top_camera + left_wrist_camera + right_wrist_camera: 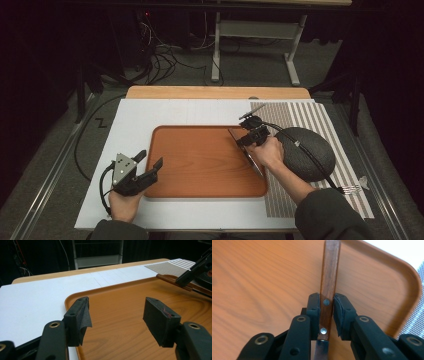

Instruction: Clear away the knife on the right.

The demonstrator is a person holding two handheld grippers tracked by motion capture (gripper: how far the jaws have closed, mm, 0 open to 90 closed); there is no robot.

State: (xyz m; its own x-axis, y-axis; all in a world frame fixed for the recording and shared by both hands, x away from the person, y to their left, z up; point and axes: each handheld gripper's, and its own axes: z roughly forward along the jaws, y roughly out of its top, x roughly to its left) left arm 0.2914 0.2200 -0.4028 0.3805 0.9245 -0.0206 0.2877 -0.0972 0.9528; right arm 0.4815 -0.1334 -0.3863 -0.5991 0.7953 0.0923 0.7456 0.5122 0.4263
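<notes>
Under right claw, knife blade seemingly cropped

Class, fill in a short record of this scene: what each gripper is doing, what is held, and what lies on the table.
left gripper: open, holding nothing, at the tray's left edge
right gripper: shut on knife handle
knife: wooden handle with rivets, held over the tray
tray: brown wood-grain, on white board
mat: striped, right of tray
dark oval: on the mat

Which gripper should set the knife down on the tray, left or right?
Right. The right gripper is shut on the knife handle above the tray; the left gripper is open at the tray's left edge.
</notes>
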